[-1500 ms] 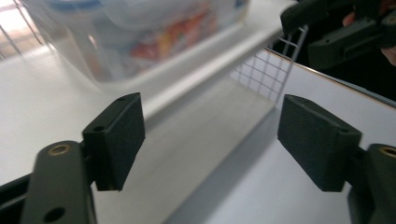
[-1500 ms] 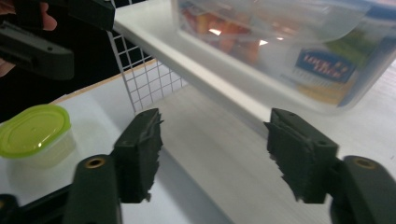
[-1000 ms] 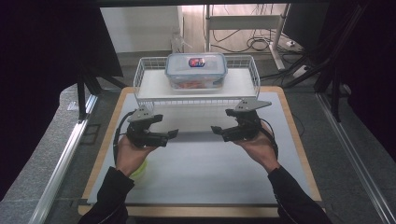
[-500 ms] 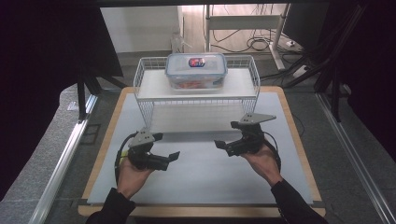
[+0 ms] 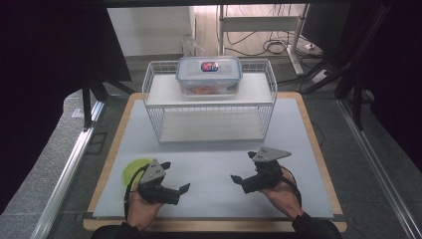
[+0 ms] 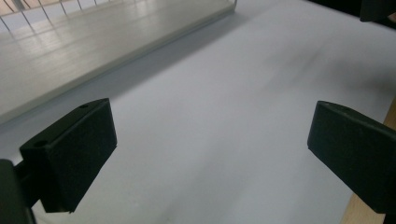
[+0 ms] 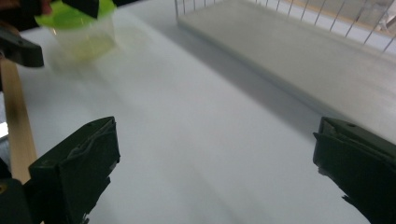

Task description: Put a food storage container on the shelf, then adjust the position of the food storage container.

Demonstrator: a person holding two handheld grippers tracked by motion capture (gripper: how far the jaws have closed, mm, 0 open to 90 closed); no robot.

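A person's two hands rest low over the near edge of the worktop [image 5: 214, 149], each holding a pair of tongs. The left tongs [image 5: 175, 180] stand wide apart, having just been opening, with nothing between the jaws; the left gripper view looks past them at bare white surface. The right tongs [image 5: 244, 169] stand wide apart too, also just opened and empty.

Just behind the left hand [image 5: 142, 209] sits a clear cup with a green lid [image 5: 133, 169], upright on the worktop near its left edge; in the right gripper view the same cup [image 7: 86, 28] appears at upper left, blurred. It is the object nearest the tongs and is touched by neither pair.

Beyond lies an open stretch of mat, then a white wire rack [image 5: 211, 107] with two shelves. On its top shelf sits a lidded clear food box [image 5: 209, 74], closed, well away from both hands.

Judging from this, the work is at its opening step, with nothing yet gripped. The next move likely calls for the left tongs to swing back around the cup, or for both to reach forward to the rack.
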